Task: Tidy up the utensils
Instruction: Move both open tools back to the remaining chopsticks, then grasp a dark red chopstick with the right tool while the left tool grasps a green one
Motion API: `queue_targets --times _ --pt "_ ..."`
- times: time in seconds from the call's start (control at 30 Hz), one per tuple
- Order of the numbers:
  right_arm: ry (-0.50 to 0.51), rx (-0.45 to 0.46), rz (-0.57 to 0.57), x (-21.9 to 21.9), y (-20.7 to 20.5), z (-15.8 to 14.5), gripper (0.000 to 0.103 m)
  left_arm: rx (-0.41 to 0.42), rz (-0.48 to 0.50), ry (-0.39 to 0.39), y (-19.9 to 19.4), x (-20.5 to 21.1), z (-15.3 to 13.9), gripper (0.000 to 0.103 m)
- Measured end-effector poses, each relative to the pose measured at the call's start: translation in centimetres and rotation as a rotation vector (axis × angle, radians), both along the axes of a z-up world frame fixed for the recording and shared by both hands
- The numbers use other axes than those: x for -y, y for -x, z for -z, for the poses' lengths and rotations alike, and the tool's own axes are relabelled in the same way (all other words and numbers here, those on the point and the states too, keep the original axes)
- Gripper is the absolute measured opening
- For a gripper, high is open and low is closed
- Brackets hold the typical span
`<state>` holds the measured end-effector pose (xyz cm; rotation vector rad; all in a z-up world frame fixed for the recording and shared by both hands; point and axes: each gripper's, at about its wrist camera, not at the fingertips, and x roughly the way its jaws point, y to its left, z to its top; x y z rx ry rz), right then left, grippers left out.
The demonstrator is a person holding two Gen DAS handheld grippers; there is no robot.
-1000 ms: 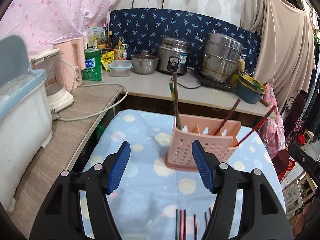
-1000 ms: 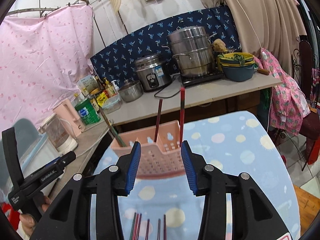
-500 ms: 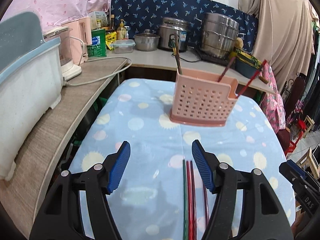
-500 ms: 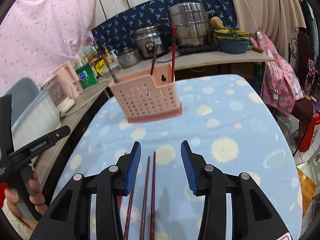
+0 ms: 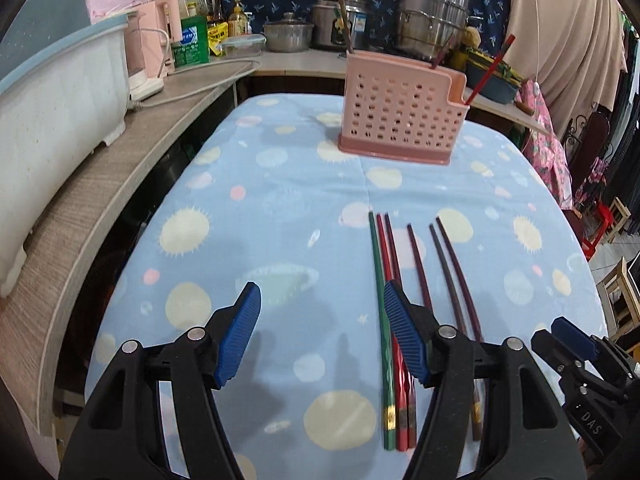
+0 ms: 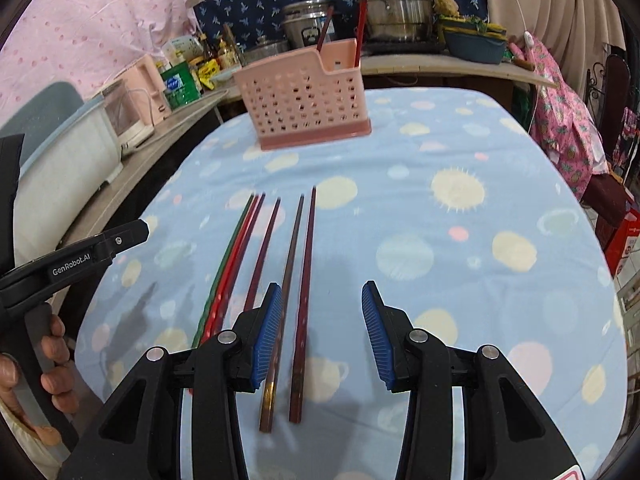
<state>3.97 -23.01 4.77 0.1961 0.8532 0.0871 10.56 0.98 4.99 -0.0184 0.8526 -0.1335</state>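
Observation:
A pink perforated utensil holder stands at the far end of the blue dotted tablecloth, with a few chopsticks upright in it. Several chopsticks lie side by side on the cloth: a green one, red ones and dark brown ones. My left gripper is open and empty, low over the cloth, left of the green chopstick. My right gripper is open and empty; the dark chopstick lies between its fingers, another runs under its left finger.
A grey counter runs along the left with a white-and-blue tub and a pink appliance. Pots, a rice cooker and bottles stand on the back counter. A pink cloth hangs at the right.
Both grippers have drawn back from the pink holder toward the near end of the table and dropped low over the lying chopsticks. Both stayed open.

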Motion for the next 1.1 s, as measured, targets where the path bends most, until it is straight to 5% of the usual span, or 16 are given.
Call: queue_targets --times 0.4,1.1 --pt "0.046 -0.06 -0.034 -1.9 1.5 3.4 0.039 -0.061 0.017 -0.002 2.0 -0.2 2.8 0.061" --pt "0.095 -0.072 -0.032 -2.2 2.0 4.5 0.009 -0.129 0.058 0.008 3.8 0.6 5.1 0.065"
